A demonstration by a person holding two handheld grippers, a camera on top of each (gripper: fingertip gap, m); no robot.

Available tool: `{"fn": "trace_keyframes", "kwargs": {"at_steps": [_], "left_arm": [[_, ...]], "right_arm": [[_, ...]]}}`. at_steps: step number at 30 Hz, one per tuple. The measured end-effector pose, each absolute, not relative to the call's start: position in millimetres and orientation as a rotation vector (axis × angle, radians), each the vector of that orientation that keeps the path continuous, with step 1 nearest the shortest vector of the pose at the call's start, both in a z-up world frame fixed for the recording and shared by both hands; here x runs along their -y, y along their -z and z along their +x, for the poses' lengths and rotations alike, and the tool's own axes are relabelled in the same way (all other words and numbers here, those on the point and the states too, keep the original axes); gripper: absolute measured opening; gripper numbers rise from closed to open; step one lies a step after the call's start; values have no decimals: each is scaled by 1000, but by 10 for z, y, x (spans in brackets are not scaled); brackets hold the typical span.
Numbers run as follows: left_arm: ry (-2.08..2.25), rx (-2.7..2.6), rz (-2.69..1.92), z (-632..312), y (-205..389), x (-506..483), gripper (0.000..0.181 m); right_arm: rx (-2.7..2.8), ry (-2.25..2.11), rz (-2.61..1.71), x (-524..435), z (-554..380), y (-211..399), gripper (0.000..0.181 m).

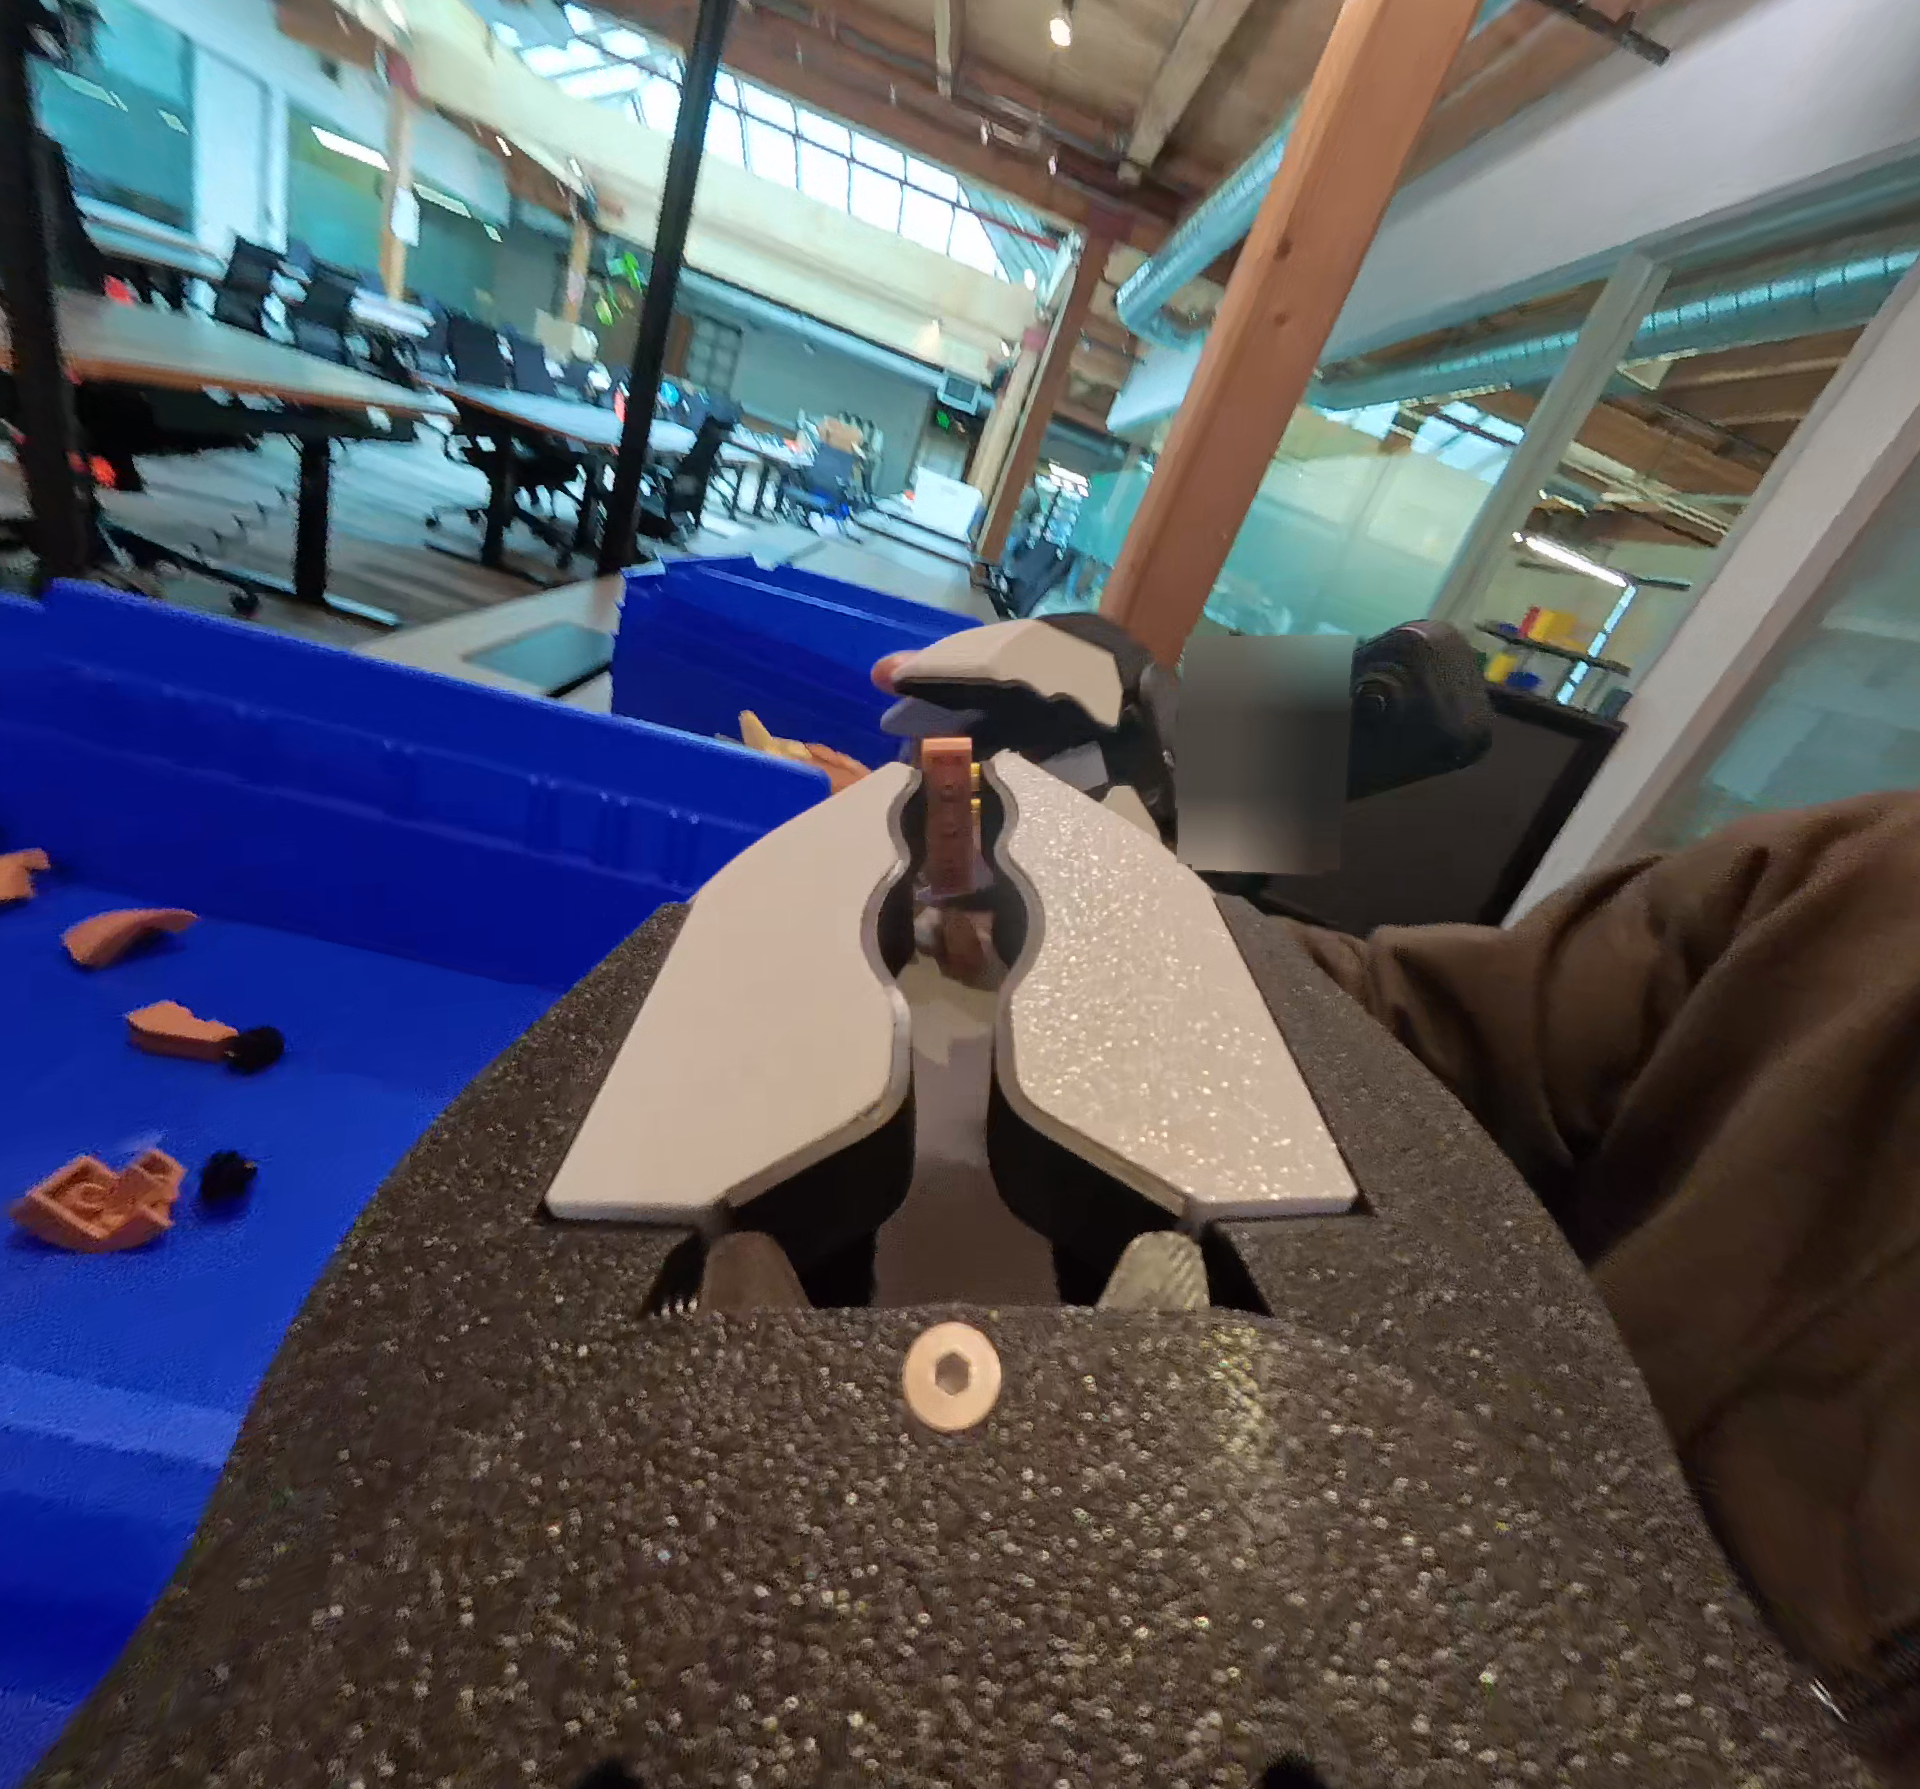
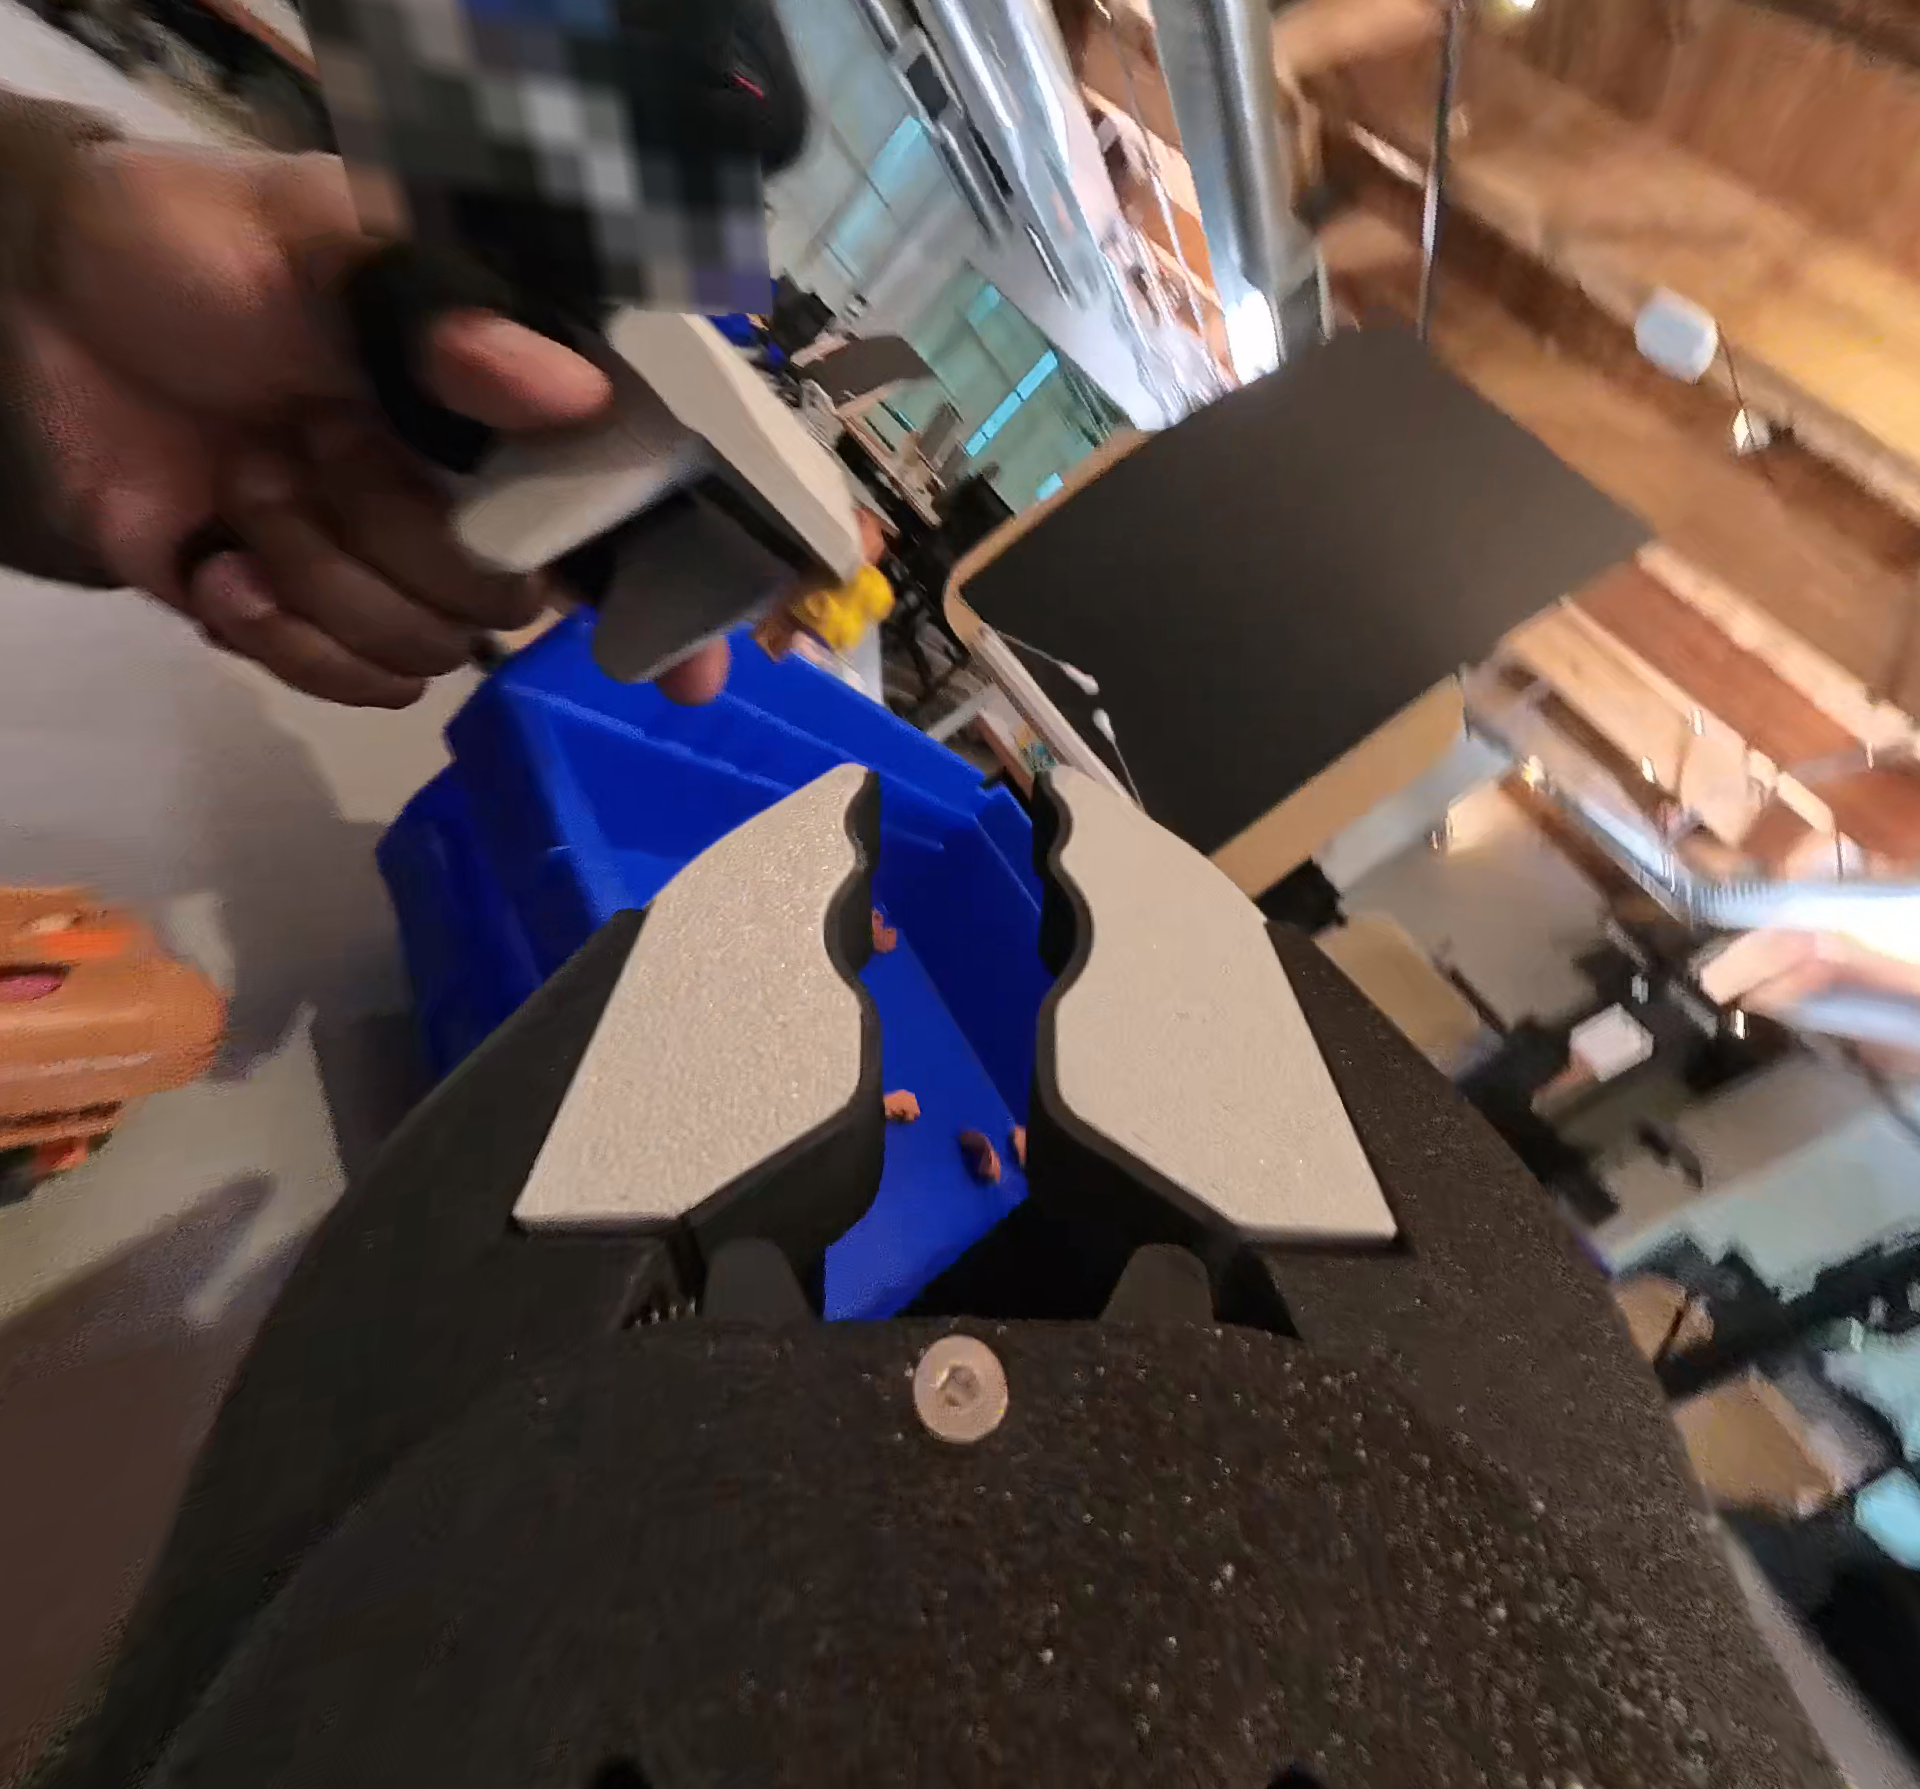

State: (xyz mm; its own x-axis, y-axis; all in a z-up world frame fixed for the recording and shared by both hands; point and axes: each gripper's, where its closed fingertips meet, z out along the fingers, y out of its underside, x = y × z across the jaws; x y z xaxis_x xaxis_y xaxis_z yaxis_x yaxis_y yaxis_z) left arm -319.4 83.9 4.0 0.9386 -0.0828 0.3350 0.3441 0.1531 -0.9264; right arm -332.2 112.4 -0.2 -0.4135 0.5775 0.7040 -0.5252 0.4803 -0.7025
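My left gripper [image 1: 948, 783] is shut on a small tan brick assembly [image 1: 948, 830] with a yellow bit behind it, held up in the air beside the large blue bin [image 1: 416, 804]. It also shows in the right wrist view [image 2: 727, 596], held by a hand [image 2: 208, 409], with the yellow and brown piece [image 2: 842, 609] at its tips. My right gripper [image 2: 956, 794] is open and empty, raised above a blue bin [image 2: 623, 804]. It also shows in the left wrist view [image 1: 997, 690], just beyond my left fingertips.
Several tan brick pieces [image 1: 99, 1214] and small black parts [image 1: 255, 1048] lie on the bin floor. A second blue bin [image 1: 769, 638] stands behind. A brown sleeve [image 1: 1662, 1116] is at the right. A black-topped table [image 2: 1299, 534] is beyond the bin.
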Motion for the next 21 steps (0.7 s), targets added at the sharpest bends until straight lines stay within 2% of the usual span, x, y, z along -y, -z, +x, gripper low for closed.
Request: {"fn": "trace_keyframes", "kwargs": {"at_steps": [8, 21], "left_arm": [[441, 165, -1529, -2983, 158, -956, 9], [525, 173, -1609, -2918, 300, -974, 10]], "right_arm": [[1640, -1173, 242, -908, -3027, 142, 26], [1682, -1111, 338, -814, -2964, 300, 17]]}}
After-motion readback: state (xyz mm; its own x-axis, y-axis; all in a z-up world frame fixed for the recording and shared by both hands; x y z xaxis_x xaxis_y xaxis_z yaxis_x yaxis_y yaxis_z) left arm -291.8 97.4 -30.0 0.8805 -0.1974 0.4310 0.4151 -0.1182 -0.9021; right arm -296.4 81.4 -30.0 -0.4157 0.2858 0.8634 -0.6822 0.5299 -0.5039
